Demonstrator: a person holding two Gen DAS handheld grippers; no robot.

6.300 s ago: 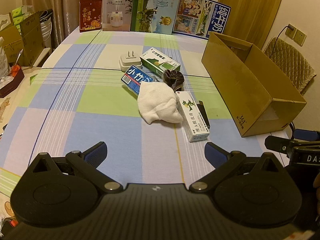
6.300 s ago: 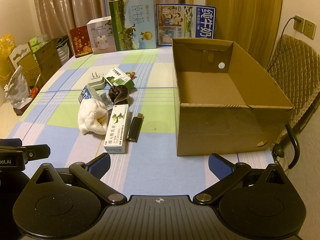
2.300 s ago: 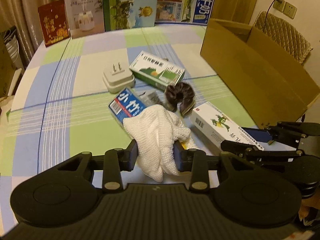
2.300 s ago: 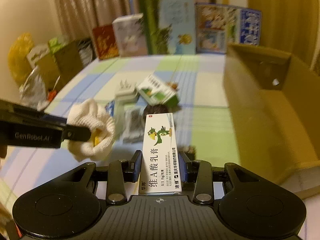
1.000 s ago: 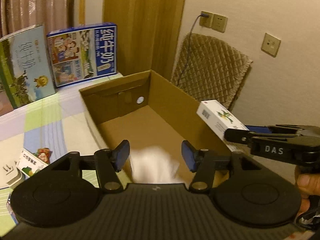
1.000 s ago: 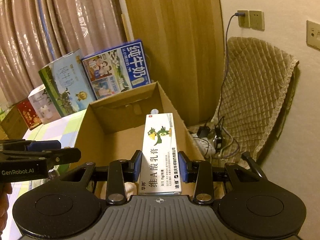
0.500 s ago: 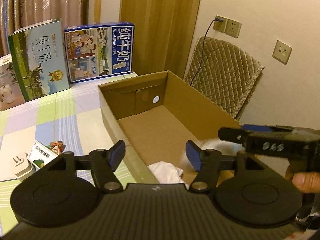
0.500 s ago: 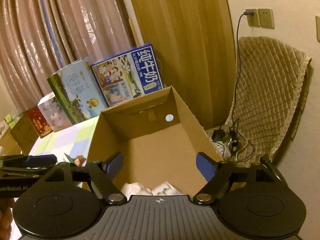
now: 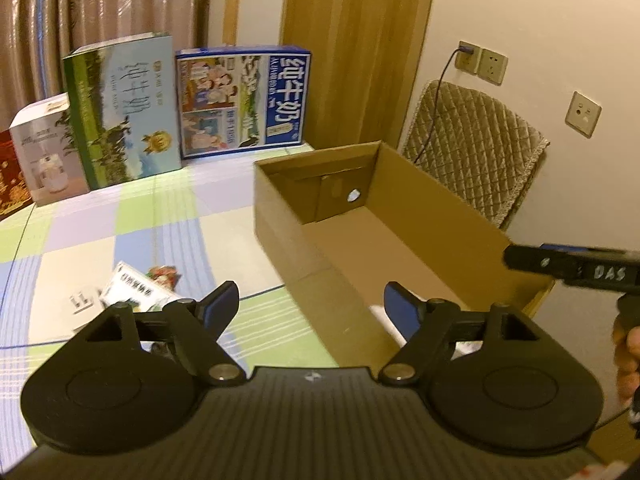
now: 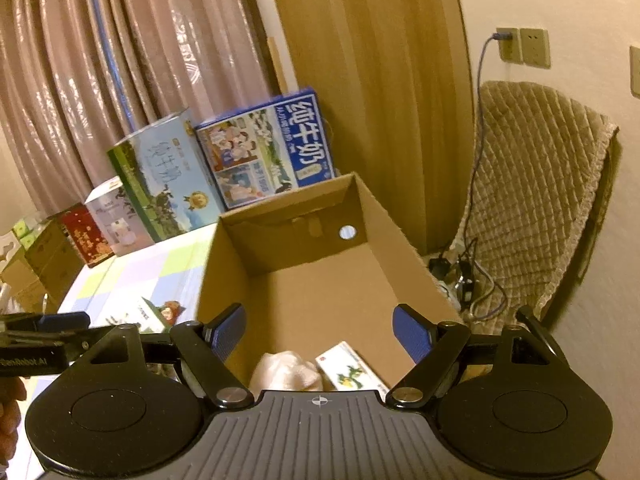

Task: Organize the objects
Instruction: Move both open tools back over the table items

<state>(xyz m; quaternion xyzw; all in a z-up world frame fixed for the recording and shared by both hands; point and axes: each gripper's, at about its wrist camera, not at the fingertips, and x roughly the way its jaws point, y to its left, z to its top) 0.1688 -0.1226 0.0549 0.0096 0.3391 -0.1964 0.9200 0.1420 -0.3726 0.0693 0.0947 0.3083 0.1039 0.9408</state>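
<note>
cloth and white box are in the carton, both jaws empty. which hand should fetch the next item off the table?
Probably left. The left gripper, jaws still opening and empty, looks over the tablecloth where the green-and-white box and the plug adapter lie. The right gripper hangs over the carton.

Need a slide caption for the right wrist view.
Open right gripper above cardboard box holding white cloth and ointment carton.

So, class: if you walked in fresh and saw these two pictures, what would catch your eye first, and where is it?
The big open cardboard box fills the middle of both views, standing on the checked tablecloth. At its near end lie a white cloth and a small medicine carton. Behind it, two tall milk cartons, green and blue, stand against the curtain.
</note>
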